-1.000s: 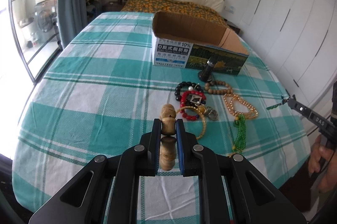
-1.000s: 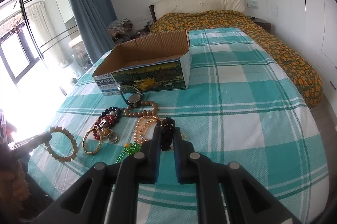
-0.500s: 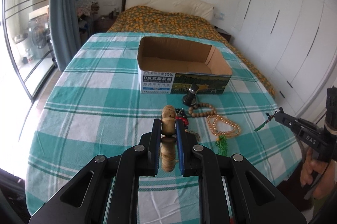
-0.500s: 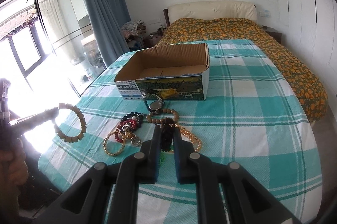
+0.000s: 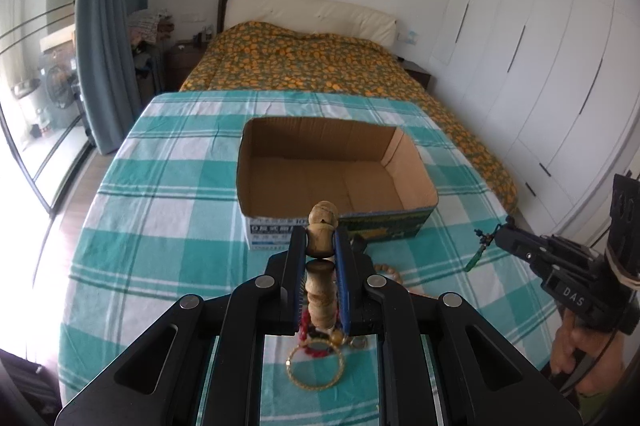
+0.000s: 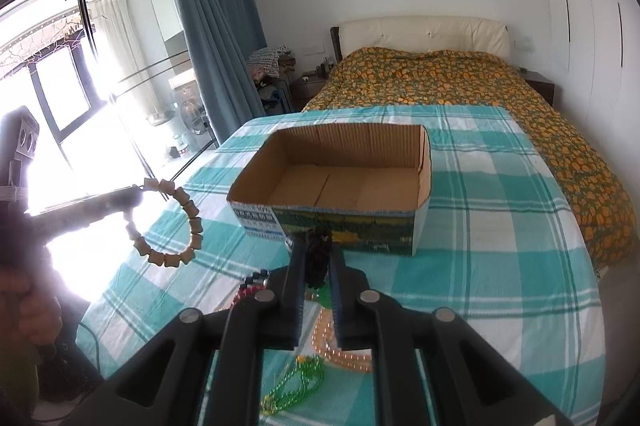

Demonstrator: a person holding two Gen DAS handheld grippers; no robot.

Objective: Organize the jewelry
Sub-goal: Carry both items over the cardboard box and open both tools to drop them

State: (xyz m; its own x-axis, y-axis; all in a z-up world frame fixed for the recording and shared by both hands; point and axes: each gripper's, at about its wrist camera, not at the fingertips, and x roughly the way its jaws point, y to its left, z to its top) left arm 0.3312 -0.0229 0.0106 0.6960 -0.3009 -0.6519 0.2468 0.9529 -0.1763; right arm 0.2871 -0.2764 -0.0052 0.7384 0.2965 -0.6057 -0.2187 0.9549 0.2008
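My left gripper (image 5: pixel 321 246) is shut on a wooden bead bracelet (image 5: pixel 321 242), held in the air in front of the open cardboard box (image 5: pixel 336 178); the bracelet hangs as a ring in the right wrist view (image 6: pixel 176 222). My right gripper (image 6: pixel 318 258) is shut on a dark green beaded piece (image 6: pixel 318 256), whose green tassel dangles from its tip in the left wrist view (image 5: pixel 478 254). The box (image 6: pixel 340 186) is empty. More jewelry lies on the checked cloth below: a gold bangle (image 5: pixel 316 366), red beads (image 5: pixel 308 326), amber beads (image 6: pixel 332 342), a green bead string (image 6: pixel 296 386).
The teal checked cloth (image 5: pixel 160 194) covers a table at the foot of a bed with an orange patterned cover (image 5: pixel 304 62). White wardrobes (image 5: pixel 540 66) stand on the right, a curtain (image 6: pixel 208 26) and windows on the left. A hand (image 5: pixel 576 354) holds the right gripper.
Both grippers have risen and moved toward the box with their pieces held; the loose jewelry now lies below and behind the fingertips, and the box interior is in view.
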